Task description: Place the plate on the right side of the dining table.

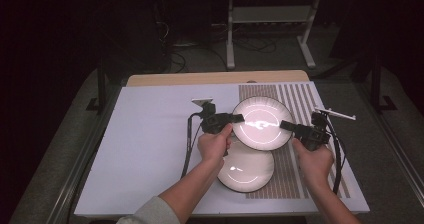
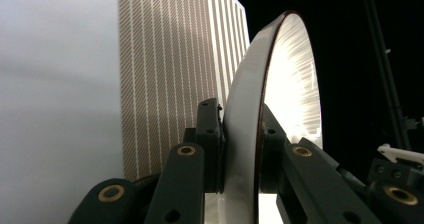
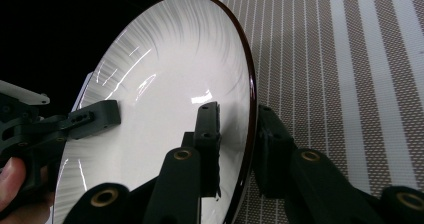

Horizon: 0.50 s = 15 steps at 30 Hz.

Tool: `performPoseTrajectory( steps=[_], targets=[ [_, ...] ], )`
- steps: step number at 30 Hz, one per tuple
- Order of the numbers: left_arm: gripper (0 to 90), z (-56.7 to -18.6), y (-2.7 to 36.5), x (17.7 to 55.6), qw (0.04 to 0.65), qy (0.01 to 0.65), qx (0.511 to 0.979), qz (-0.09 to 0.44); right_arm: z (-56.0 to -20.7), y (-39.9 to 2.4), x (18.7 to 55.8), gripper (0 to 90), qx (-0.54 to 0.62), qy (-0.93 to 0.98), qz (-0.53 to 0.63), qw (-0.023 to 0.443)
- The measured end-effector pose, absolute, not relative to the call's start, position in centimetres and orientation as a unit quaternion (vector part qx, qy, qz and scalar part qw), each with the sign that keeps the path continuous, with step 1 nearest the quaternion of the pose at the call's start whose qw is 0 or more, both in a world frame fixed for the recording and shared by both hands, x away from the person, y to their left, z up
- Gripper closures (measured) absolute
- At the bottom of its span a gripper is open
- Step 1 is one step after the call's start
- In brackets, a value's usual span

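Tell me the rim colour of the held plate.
Dark brown rim on the plate; right gripper view.

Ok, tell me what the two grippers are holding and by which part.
Both hold the upper white plate by its rim: the left gripper on its left edge, the right gripper on the opposite edge.

Dim room, table lit from above; harsh glare on the plate (image 1: 262, 122); slightly soft frames.

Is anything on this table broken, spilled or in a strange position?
Nothing looks damaged or spilled. The upper plate is held off the table by the left gripper and right gripper at opposite rims, and overlaps the lower plate lying on the striped mat.
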<state>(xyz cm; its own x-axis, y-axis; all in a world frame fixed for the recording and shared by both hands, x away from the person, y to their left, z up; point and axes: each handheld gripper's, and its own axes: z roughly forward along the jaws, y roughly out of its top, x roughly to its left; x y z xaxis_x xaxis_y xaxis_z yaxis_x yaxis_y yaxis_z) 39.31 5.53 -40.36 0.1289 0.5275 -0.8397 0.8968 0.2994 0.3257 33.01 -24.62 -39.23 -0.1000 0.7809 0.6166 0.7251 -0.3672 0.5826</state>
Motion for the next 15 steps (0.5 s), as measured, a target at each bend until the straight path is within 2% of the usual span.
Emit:
performPoseTrajectory(
  steps=[15],
  targets=[
    [77.1, -41.0, 0.9, 41.8, 0.486, 0.611, 0.597, -0.186, -39.9, -28.6, 34.5, 74.1, 0.690, 0.539, 0.481, 0.042]
  ],
)
